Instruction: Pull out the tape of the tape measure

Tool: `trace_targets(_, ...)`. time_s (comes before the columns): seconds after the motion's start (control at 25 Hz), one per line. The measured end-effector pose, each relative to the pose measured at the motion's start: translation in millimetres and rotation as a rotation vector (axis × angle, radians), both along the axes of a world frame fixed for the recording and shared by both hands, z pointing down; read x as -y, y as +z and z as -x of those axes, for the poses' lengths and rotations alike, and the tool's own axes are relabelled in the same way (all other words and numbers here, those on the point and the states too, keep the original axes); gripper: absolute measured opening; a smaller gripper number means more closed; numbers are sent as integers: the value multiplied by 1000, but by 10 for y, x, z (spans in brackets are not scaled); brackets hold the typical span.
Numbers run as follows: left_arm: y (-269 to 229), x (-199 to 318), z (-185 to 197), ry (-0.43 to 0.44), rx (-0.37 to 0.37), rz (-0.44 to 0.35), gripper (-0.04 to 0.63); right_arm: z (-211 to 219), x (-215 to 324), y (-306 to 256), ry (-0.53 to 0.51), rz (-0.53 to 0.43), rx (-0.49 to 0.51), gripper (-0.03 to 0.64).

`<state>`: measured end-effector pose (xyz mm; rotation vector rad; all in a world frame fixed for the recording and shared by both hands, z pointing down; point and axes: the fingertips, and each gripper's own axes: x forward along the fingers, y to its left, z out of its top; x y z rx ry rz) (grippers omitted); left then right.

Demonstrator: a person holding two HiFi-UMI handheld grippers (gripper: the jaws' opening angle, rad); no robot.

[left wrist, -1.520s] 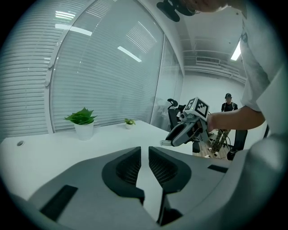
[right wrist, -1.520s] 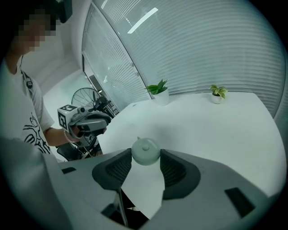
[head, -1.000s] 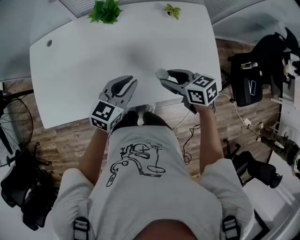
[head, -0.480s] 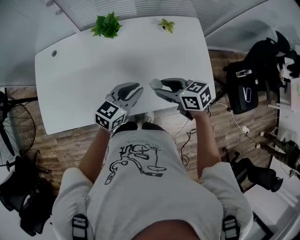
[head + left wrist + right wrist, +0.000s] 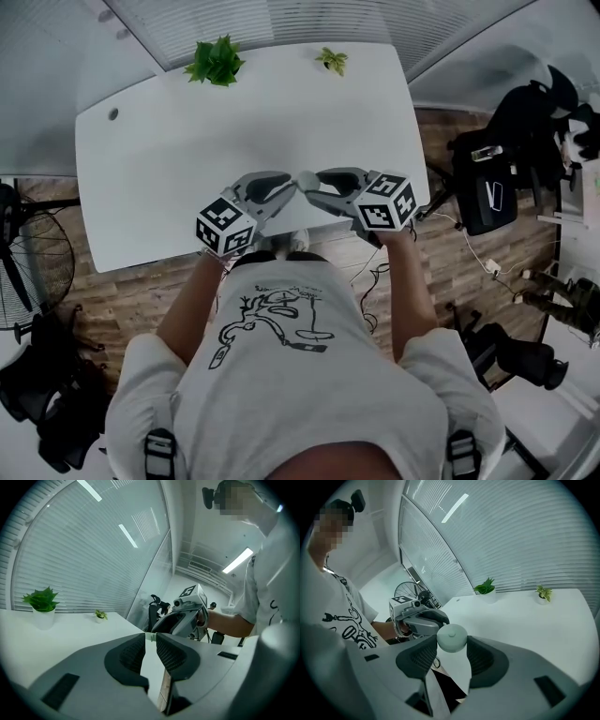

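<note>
A small round pale-green tape measure (image 5: 306, 178) hangs over the white table's (image 5: 169, 159) near edge, with my right gripper (image 5: 313, 186) shut on it. In the right gripper view the round case (image 5: 451, 638) sits between the two dark pads. My left gripper (image 5: 292, 186) points right, its tips right at the case. In the left gripper view the jaws stand almost together, and a little pale-green tab (image 5: 150, 637) sits pinched at their tips. No pulled-out tape shows between the grippers.
Two small potted plants (image 5: 217, 58) (image 5: 331, 60) stand at the table's far edge, with a cable hole (image 5: 112, 114) at the far left. A fan (image 5: 28, 272) stands on the wood floor at the left. Black bags and chairs (image 5: 497, 178) are at the right.
The two grippers have come together over the table's near edge. The left gripper's tips have moved right onto the tape measure, which the right gripper has carried slightly left.
</note>
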<state>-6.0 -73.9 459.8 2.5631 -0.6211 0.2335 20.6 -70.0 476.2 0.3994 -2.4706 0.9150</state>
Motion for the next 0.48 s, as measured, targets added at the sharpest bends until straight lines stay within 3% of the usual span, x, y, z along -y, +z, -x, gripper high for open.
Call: trace_targets(0.48,44,-18,-8,33,22,0,25,6,18,51,-31,-1,-12,209)
